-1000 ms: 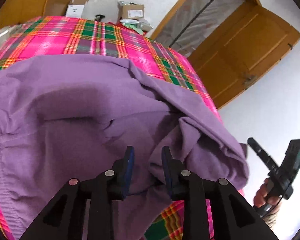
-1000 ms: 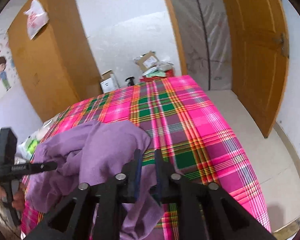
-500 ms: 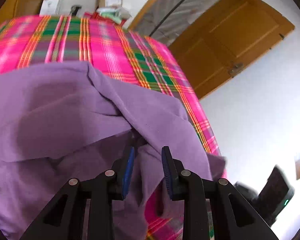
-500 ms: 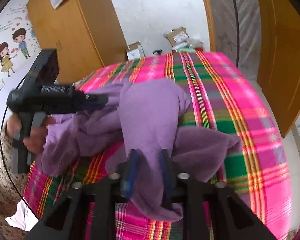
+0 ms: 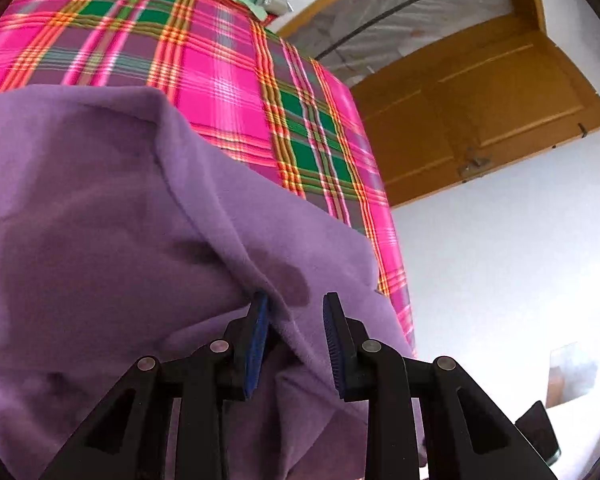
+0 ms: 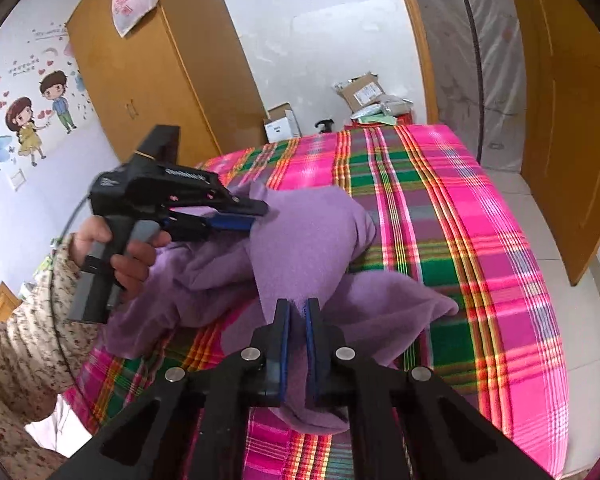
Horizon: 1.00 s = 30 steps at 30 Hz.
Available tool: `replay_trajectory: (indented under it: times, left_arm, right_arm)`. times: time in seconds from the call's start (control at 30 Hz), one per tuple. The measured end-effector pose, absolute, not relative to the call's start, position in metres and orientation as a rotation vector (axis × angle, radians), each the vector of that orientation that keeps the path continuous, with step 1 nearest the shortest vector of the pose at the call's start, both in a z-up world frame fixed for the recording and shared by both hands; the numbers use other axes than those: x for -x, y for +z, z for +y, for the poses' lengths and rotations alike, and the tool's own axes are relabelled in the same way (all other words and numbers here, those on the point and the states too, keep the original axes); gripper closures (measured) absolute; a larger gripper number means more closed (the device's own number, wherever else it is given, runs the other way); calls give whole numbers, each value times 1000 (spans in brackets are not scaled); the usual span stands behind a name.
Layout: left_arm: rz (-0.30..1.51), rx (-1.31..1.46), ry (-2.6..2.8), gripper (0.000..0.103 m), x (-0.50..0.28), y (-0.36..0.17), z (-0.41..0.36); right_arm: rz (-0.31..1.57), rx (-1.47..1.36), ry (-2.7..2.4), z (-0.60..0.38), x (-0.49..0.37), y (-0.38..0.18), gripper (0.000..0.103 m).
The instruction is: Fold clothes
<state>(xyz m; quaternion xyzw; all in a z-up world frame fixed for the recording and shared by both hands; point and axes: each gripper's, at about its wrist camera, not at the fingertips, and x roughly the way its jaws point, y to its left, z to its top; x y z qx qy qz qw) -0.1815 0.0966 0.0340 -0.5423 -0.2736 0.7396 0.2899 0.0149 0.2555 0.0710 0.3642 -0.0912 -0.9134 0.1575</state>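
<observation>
Two grippers are set against one purple garment point(image 6: 308, 240), which is heaped on the near left part of the plaid bed point(image 6: 480, 240). A fold is pinched in the narrowed right gripper point(image 6: 296, 312). Cloth is straddled by the parted left gripper point(image 5: 296, 308), its fingers not closed.

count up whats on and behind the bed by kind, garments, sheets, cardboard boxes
purple garment: 1
plaid bedsheet: 1
cardboard boxes: 2, a brown box and a white box, both past the far end of the bed
total: 4
</observation>
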Motion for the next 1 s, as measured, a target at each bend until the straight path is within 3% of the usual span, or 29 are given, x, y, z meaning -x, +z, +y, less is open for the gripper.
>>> replay_trajectory:
  times: [0.33,0.5,0.6,0.77,0.8,0.87,1.0]
  left_arm:
    - [-830,1454,1912,74,192,37,108]
    - [-787,1471,1905,74,184,39,114]
    - [-783,1515,1890,74,183,30,118]
    - [-823,1567,1909,74,183,19,114]
    - [-805,1581,1922,74,180,19,113]
    - [-770,1569,1921,74,178,19,114]
    - [-825,1571,1933,74,184,14,115]
  right_arm:
    - [-223,-932,-2729,291,-13,113,96]
    - [-179,-862,-2808,299,-25,127,103]
    - [-89,-970,-2807,298,-26,115,103]
    - [-126,-1046,-2752,302,-29,95,102]
    - [-143,-1040,-2751,302,-31,93,99]
    - [-138,-1063,-2745,300,-29,86,72]
    - [-81,-1151,-2709,285,-22,66,69]
